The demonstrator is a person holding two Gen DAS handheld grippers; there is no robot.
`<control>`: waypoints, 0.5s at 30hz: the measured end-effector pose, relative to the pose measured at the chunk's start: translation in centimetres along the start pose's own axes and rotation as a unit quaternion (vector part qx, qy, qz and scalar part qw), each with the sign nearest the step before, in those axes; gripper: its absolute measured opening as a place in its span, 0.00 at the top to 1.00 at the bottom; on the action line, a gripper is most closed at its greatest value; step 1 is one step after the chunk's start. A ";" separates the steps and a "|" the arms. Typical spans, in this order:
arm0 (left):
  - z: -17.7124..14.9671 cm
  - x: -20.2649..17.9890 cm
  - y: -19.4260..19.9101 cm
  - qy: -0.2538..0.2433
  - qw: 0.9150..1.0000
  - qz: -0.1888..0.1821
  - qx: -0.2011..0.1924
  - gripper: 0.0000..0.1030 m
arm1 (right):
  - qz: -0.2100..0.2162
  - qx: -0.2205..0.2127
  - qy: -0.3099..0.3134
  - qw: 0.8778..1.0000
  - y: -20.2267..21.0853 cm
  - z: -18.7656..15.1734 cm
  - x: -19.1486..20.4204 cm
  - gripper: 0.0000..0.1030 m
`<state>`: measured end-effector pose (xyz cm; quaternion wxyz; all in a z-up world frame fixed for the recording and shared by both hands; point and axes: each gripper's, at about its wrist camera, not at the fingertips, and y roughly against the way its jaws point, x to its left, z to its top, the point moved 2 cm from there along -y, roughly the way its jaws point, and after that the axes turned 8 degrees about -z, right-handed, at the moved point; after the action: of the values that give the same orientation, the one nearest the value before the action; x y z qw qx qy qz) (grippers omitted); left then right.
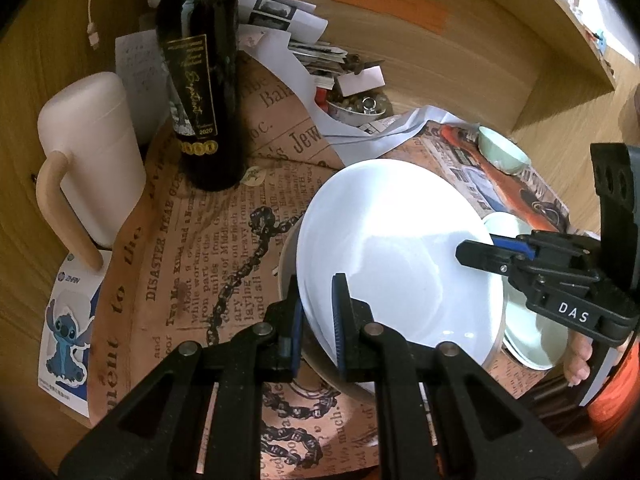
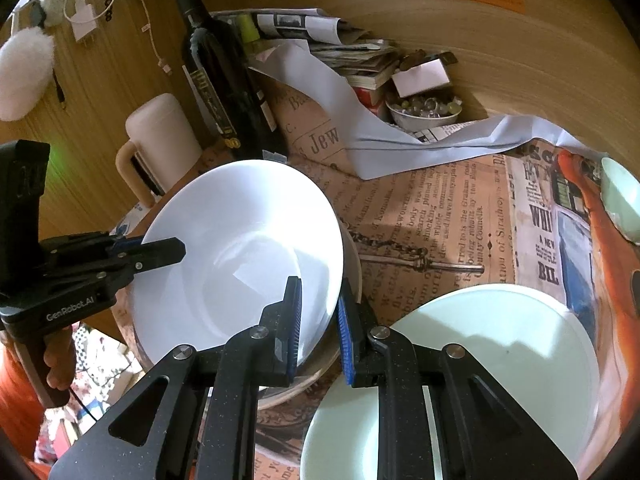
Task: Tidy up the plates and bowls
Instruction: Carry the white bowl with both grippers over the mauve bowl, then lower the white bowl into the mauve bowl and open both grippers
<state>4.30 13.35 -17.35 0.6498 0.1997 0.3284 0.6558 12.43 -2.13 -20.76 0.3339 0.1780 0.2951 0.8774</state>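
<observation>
A white deep plate point(image 1: 392, 240) point(image 2: 240, 248) hangs tilted between both grippers, just over a beige-rimmed dish point(image 1: 287, 268) point(image 2: 320, 372) on the newspaper-print cloth. My left gripper point(image 1: 318, 292) is shut on the plate's near rim in the left wrist view. My right gripper point(image 2: 319, 300) is shut on the opposite rim. Each wrist view also shows the other gripper on the far rim: the right gripper point(image 1: 486, 252) and the left gripper point(image 2: 168, 250). A pale green plate point(image 2: 500, 360) point(image 1: 532, 336) lies beside the dish. A small pale green bowl point(image 1: 504, 150) point(image 2: 624, 204) sits further off.
A dark wine bottle point(image 1: 200, 92) point(image 2: 228, 92) and a white mug with a beige handle point(image 1: 92, 160) point(image 2: 164, 136) stand behind the plate. Loose papers and a bowl of beads point(image 2: 424, 110) crowd the back. Wooden walls close in on the left and back.
</observation>
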 end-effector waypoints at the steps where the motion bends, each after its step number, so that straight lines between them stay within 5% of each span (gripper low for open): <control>1: 0.0 0.0 0.0 -0.003 1.000 0.001 0.000 0.88 | -0.002 -0.001 0.003 1.000 0.0 0.0 0.1 0.84; 15: -0.6 -1.7 0.1 -0.071 0.995 0.064 0.012 0.87 | -0.020 -0.014 0.042 0.999 0.2 0.0 0.7 0.85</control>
<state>3.93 11.62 -17.47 0.6262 0.2742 0.2756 0.6758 11.82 -1.78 -20.51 0.3413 0.1303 0.3002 0.8812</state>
